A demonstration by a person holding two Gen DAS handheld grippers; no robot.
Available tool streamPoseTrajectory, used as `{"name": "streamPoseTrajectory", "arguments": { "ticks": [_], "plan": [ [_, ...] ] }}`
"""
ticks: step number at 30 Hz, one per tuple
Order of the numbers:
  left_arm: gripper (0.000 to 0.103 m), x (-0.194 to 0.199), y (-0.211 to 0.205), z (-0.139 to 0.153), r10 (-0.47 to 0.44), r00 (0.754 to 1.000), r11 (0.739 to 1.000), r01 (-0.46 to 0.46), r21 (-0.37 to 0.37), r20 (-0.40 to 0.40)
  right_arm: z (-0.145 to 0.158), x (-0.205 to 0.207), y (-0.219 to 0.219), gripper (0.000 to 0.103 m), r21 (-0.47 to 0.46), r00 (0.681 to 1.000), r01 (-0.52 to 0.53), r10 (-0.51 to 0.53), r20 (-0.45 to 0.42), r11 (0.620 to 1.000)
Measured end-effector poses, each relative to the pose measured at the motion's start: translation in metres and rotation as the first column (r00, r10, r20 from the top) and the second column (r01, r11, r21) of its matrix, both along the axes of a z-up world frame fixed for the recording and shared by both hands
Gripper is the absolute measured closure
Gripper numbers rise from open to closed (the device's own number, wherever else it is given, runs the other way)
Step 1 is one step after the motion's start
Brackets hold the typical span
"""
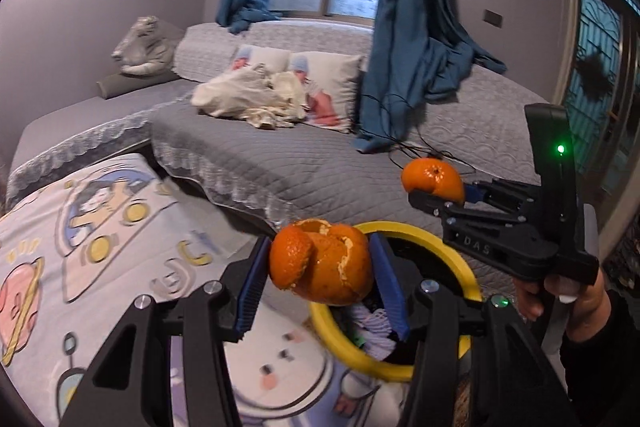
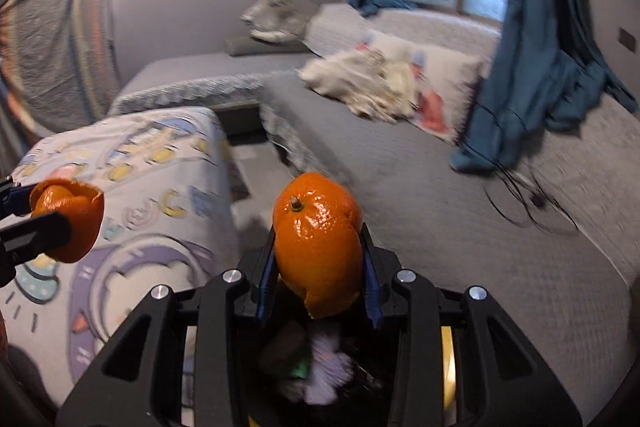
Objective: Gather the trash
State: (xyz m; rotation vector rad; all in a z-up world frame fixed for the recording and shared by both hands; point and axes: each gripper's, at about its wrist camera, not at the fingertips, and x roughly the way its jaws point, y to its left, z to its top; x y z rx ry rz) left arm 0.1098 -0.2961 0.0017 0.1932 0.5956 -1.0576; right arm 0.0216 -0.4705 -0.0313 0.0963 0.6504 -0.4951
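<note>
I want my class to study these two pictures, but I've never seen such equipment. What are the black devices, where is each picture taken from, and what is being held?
There is no robot here: a person's hand holds a black pistol-grip tool, one in each hand, each with two blue-padded fingers. Each picture comes from a wide-angle camera on one tool, looking along its fingers.

In the left tool's view, the left gripper squeezes a curled orange peel above a yellow-rimmed bin. The right gripper appears beside it.

In the right tool's view, the right gripper holds another orange peel piece. Behind are grey-covered beds and a cartoon-print blanket.
</note>
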Motion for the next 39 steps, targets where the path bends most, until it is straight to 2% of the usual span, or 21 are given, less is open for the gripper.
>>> {"name": "streamPoseTrajectory", "arguments": {
  "ticks": [6, 8, 9, 10, 11, 15, 17, 18, 20, 21, 23, 26, 29, 32, 35, 37, 39],
  "plan": [
    [0.053, -0.004, -0.053, -0.022, -0.054, 0.996, 0.998, 0.056, 0.020, -0.074, -0.029, -0.014, -0.029, 0.065, 0.046, 0.996, 0.075, -0.072, -0.050, 0.996],
    [0.046, 0.002, -0.058, -0.028, -0.044, 0.992, 0.999, 0.047, 0.020, -0.121, -0.035, -0.017, -0.037, 0.052, 0.051, 0.993, 0.106, -0.103, -0.063, 0.993],
    [0.035, 0.004, -0.057, -0.028, -0.024, 0.992, 0.999, 0.027, 0.023, -0.123, -0.035, -0.020, -0.040, 0.049, 0.051, 0.990, 0.125, -0.122, -0.065, 0.991],
    [0.025, 0.005, -0.053, -0.027, -0.008, 0.993, 1.000, 0.010, 0.017, -0.118, -0.035, -0.022, -0.042, 0.045, 0.058, 0.989, 0.134, -0.130, -0.069, 0.989],
    [0.022, 0.005, -0.049, -0.025, 0.003, 0.994, 1.000, -0.003, 0.008, -0.111, -0.036, -0.024, -0.044, 0.040, 0.068, 0.988, 0.139, -0.134, -0.072, 0.988],
    [0.008, 0.015, -0.017, -0.014, 0.080, 0.992, 0.996, -0.083, -0.024, -0.097, -0.031, -0.027, -0.047, 0.036, 0.068, 0.980, 0.190, -0.186, -0.069, 0.979],
    [0.008, 0.019, 0.003, -0.007, 0.121, 0.989, 0.992, -0.124, -0.032, -0.083, -0.025, -0.029, -0.037, 0.026, 0.055, 0.981, 0.191, -0.189, -0.052, 0.980],
    [0.008, 0.021, 0.018, -0.004, 0.152, 0.986, 0.988, -0.154, -0.031, -0.069, -0.022, -0.028, -0.032, 0.023, 0.036, 0.980, 0.193, -0.192, -0.046, 0.980],
    [0.008, 0.024, 0.041, 0.003, 0.180, 0.982, 0.983, -0.182, -0.035, -0.054, -0.017, -0.024, -0.016, 0.011, -0.016, 0.980, 0.195, -0.195, -0.025, 0.981],
    [0.008, 0.024, 0.058, 0.005, 0.216, 0.976, 0.975, -0.217, -0.041, -0.038, -0.015, -0.020, -0.005, 0.009, -0.042, 0.980, 0.197, -0.197, -0.016, 0.980],
    [0.008, 0.021, 0.094, 0.010, 0.298, 0.955, 0.954, -0.297, -0.049, 0.007, -0.011, -0.009, 0.013, 0.008, -0.082, 0.983, 0.181, -0.182, -0.014, 0.980],
    [0.008, 0.012, 0.139, 0.018, 0.387, 0.920, 0.921, -0.383, -0.064, 0.059, -0.003, 0.000, 0.050, 0.008, -0.130, 0.989, 0.146, -0.141, 0.047, 0.981],
    [0.008, -0.003, 0.189, 0.025, 0.503, 0.857, 0.864, -0.497, -0.077, 0.116, 0.008, 0.007, 0.099, 0.008, -0.168, 0.990, 0.094, -0.073, 0.123, 0.981],
    [0.008, -0.014, 0.224, 0.031, 0.587, 0.799, 0.809, -0.580, -0.094, 0.130, 0.018, 0.007, 0.138, 0.008, -0.147, 0.981, 0.030, -0.001, 0.194, 0.989],
    [0.008, -0.032, 0.260, 0.031, 0.689, 0.705, 0.724, -0.679, -0.121, 0.167, 0.022, 0.007, 0.180, 0.008, -0.083, 0.969, -0.062, 0.080, 0.233, 0.995],
    [0.008, -0.040, 0.276, 0.028, 0.727, 0.666, 0.686, -0.717, -0.123, 0.170, 0.022, 0.003, 0.201, 0.008, -0.070, 0.959, -0.078, 0.094, 0.266, 0.995],
    [0.008, -0.049, 0.290, 0.023, 0.755, 0.637, 0.655, -0.746, -0.125, 0.154, 0.022, -0.003, 0.223, 0.008, -0.068, 0.949, -0.096, 0.112, 0.294, 0.993]
  ]
}}
